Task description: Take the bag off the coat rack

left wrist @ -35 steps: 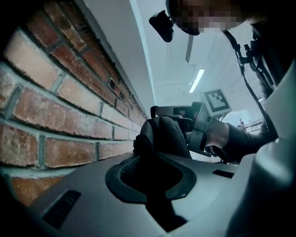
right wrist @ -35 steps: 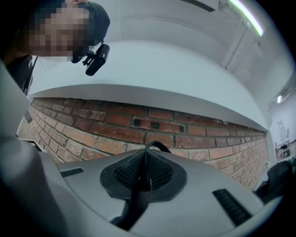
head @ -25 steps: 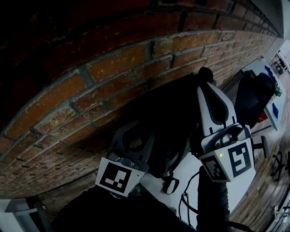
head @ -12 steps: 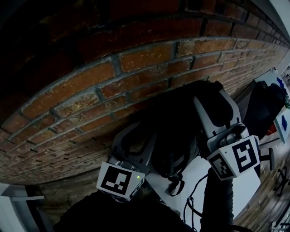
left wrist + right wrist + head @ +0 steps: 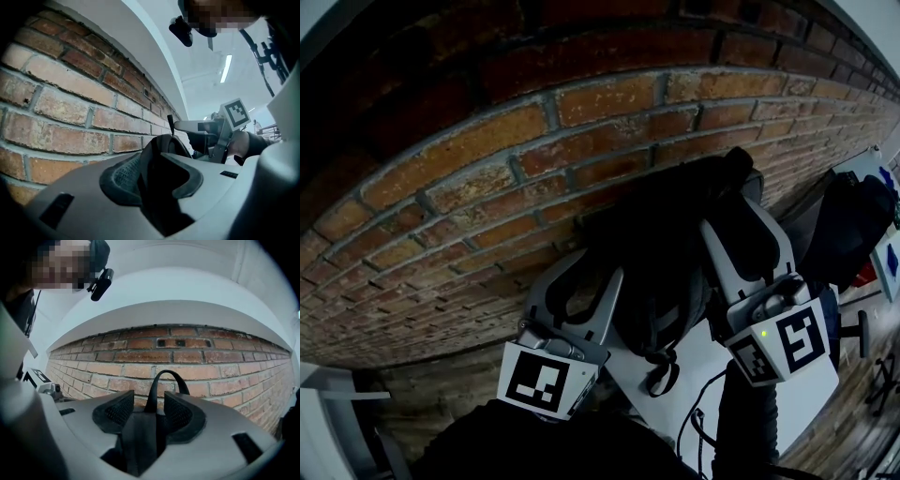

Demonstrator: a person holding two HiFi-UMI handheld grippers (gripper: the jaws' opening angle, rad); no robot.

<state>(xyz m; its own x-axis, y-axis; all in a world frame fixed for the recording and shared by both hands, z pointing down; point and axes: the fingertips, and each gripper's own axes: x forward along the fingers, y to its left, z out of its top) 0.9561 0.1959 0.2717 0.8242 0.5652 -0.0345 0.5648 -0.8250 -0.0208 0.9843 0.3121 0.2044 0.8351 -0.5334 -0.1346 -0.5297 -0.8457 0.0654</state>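
Black fabric bag (image 5: 666,253) against far red brick wall (image 5: 487,159), between both claws. Left claw (image 5: 157,173) and right claw (image 5: 147,411) just opened wide, black bag strap (image 5: 164,378) loose in each gap, ungripped.

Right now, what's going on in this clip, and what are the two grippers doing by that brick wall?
A person holds two grippers at a black bag beside the brick wall. Both sets of jaws have just been opening: the right gripper has the bag's strap loop loose between its pads, the left gripper has dark bag fabric between its own. Neither is clamped.
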